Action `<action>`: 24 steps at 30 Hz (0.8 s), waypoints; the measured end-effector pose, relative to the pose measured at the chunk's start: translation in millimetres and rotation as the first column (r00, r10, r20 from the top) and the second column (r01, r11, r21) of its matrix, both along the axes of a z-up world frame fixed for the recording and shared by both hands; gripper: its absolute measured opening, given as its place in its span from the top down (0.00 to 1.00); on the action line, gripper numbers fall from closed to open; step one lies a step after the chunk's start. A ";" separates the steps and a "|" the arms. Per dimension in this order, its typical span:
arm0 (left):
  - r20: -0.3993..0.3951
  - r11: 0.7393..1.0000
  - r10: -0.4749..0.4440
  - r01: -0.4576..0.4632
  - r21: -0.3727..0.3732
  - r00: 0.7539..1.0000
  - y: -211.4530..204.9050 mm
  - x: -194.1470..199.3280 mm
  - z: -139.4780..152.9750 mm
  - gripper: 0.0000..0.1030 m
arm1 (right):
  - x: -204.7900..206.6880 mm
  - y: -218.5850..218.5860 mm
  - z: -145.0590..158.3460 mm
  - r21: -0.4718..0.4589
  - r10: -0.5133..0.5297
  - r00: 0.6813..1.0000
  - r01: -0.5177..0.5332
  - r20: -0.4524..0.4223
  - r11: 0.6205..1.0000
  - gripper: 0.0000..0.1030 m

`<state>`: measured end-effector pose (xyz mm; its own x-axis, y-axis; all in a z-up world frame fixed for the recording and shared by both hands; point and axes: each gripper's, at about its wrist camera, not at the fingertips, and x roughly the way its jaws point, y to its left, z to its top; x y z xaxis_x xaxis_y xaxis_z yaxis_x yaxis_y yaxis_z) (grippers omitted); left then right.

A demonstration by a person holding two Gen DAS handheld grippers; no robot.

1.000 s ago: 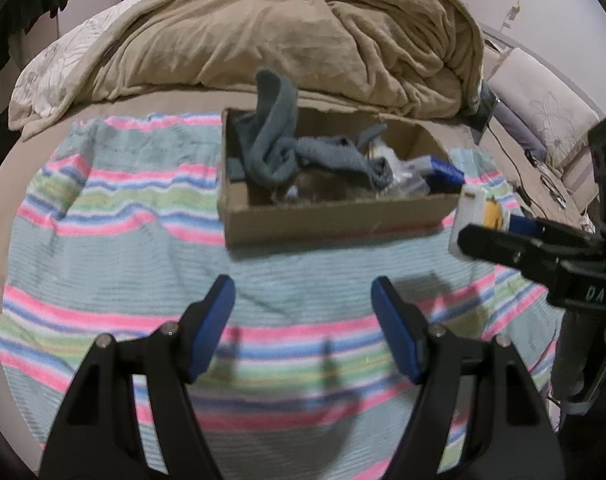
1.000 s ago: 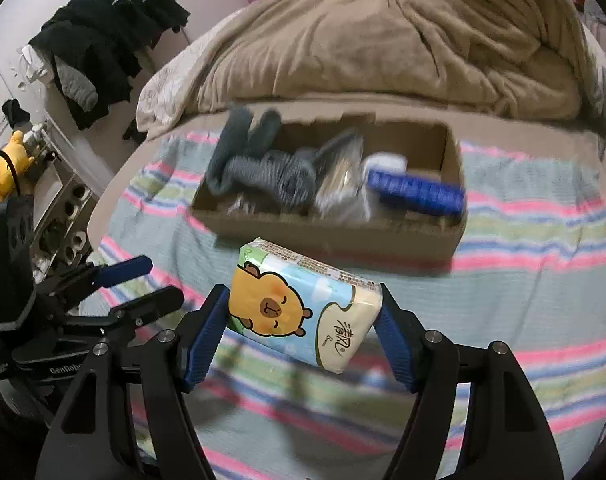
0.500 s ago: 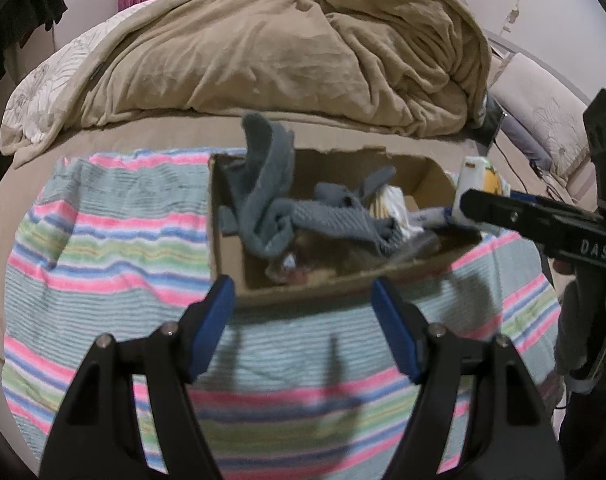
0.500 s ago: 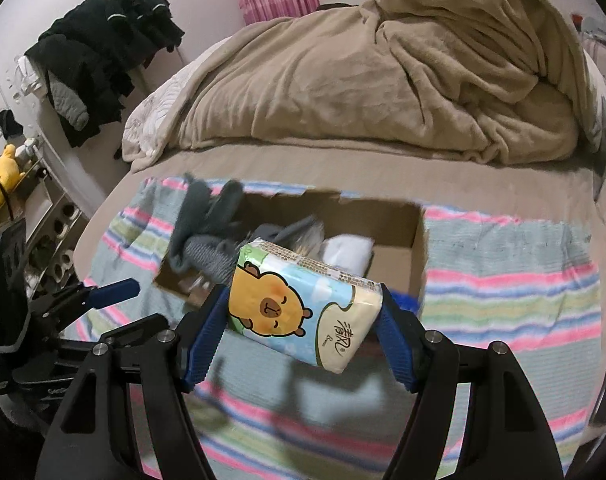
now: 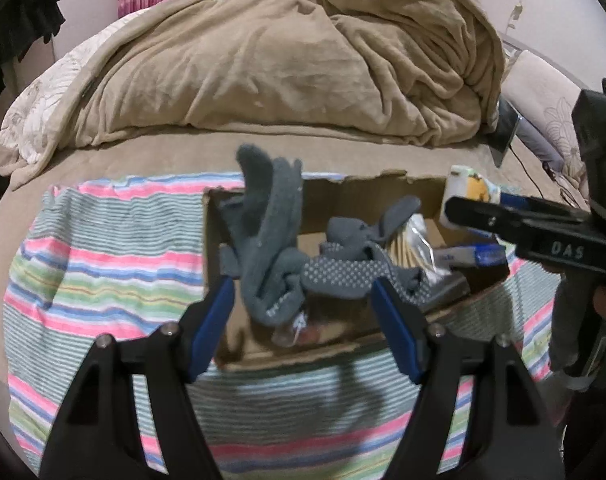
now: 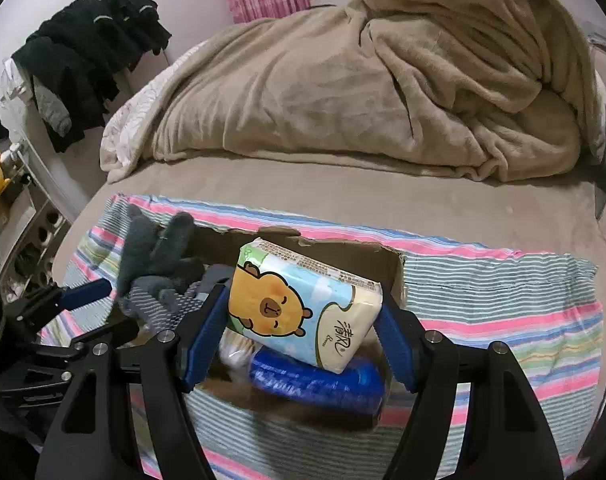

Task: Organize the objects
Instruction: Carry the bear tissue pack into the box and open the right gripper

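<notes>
Two tools hover over a cardboard box [image 5: 263, 354] on a striped cloth [image 5: 103, 264] spread across a bed. The right tool [image 6: 305, 330] grips a pack of tissues [image 6: 303, 304] above the box's right end. The left tool [image 5: 303, 320] hangs wide open and empty, over grey socks [image 5: 279, 240] in the box.

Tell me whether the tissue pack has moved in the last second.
Yes. The tissue pack, clamped in the right gripper, has gone forward from the striped cloth to over the cardboard box.
</notes>
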<state>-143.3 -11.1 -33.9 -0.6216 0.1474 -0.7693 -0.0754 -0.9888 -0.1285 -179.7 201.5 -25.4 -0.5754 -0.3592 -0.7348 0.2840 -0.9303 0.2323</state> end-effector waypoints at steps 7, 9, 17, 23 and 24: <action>0.017 1.000 -0.003 0.003 0.000 1.000 1.7 -8.6 -8.3 0.30 | -11.3 0.8 -18.4 0.014 -0.014 0.999 0.013 0.030 1.000 0.28; 0.018 1.000 -0.002 0.002 0.001 1.000 1.6 -8.5 -8.9 0.30 | -11.9 1.3 -20.3 0.014 -0.020 0.999 0.019 0.032 1.000 0.28; 0.001 1.000 0.003 -0.003 0.010 1.000 1.4 0.5 0.2 0.30 | -4.1 0.5 -12.1 0.026 -0.035 0.999 0.035 0.017 0.999 0.22; -0.018 1.000 0.000 0.000 0.007 1.000 3.4 18.4 12.0 0.30 | 13.6 -0.2 -0.5 0.028 -0.036 0.999 0.036 -0.001 0.999 0.22; -0.020 1.000 0.000 0.001 0.006 1.000 3.7 21.5 13.7 0.30 | 17.1 -0.1 1.2 0.029 -0.036 0.999 0.036 -0.004 0.999 0.22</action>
<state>-121.9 -7.4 -20.2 -0.6369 0.1520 -0.7558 -0.0785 -0.9881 -0.1325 -162.5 201.3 -24.2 -0.5901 -0.3169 -0.7425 0.2509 -0.9462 0.2045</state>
